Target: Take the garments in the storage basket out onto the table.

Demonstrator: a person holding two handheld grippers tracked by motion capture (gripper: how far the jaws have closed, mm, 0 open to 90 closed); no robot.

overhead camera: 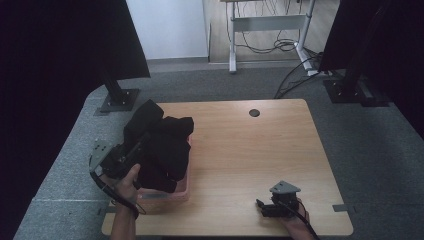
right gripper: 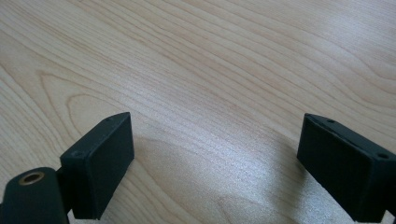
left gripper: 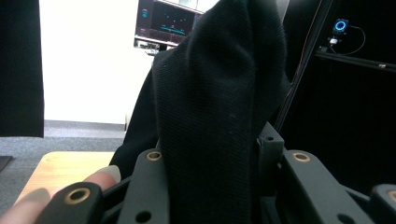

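The right gripper (overhead camera: 261, 206) rests near the table's (overhead camera: 250, 150) front edge, jaws wide apart and holding nothing. Farther left, the left gripper (overhead camera: 142, 142) is clamped on black cloth (overhead camera: 162, 145) bunched over the pink basket (overhead camera: 165, 196).

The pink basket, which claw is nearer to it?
Left. The left claw hangs over the pink basket, shut on black cloth; the right claw rests apart on the table.
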